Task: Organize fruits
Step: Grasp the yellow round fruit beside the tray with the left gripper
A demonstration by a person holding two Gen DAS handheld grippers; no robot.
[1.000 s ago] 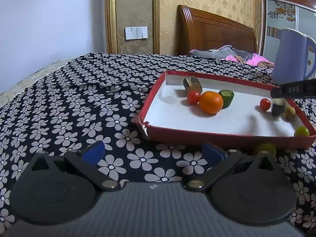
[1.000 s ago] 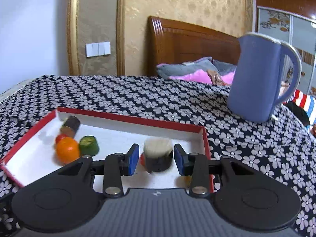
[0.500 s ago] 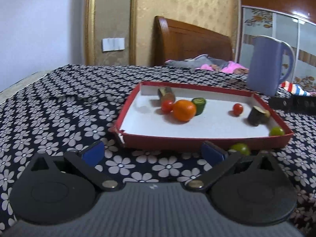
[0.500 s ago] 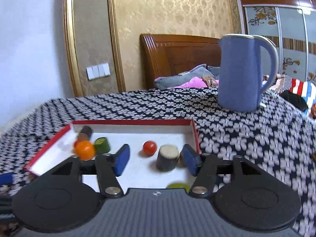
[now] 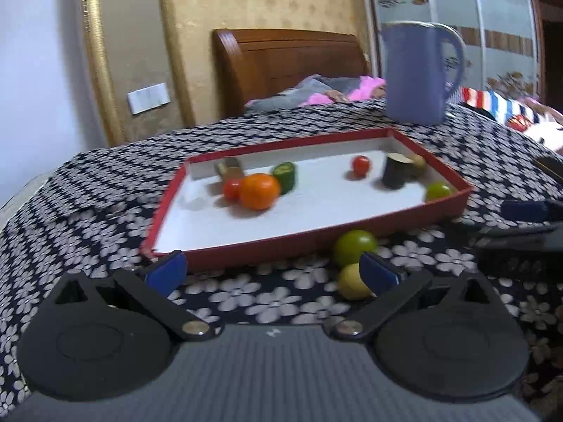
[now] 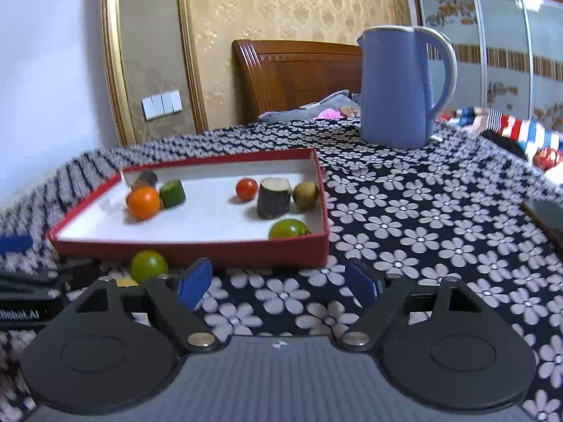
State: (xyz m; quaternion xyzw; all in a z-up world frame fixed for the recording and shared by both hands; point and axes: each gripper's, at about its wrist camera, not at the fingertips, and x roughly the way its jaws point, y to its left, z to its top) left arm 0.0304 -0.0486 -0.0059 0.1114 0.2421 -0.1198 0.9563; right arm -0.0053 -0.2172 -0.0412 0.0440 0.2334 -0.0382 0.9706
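Note:
A red tray (image 5: 355,227) (image 6: 197,249) with a white floor sits on the flowered cloth. It holds an orange (image 5: 259,191) (image 6: 143,202), red tomatoes (image 5: 361,165) (image 6: 246,189), a green cucumber piece (image 5: 285,177) (image 6: 172,193), a dark eggplant piece (image 5: 396,174) (image 6: 273,198) and a green fruit (image 5: 438,191) (image 6: 288,229). Outside the tray's near wall lie a green lime (image 5: 354,247) (image 6: 149,265) and a yellow fruit (image 5: 352,280). My left gripper (image 5: 272,270) is open and empty, the yellow fruit by its right finger. My right gripper (image 6: 279,283) is open and empty.
A blue kettle (image 5: 418,74) (image 6: 404,86) stands behind the tray. A wooden headboard (image 6: 299,77) and bedding lie beyond. The other gripper shows at the right edge of the left wrist view (image 5: 527,225) and the left edge of the right wrist view (image 6: 28,292).
My right gripper let go of the eggplant piece in the tray, opened and drew back off the tray. My left gripper swung right, toward the lime and yellow fruit.

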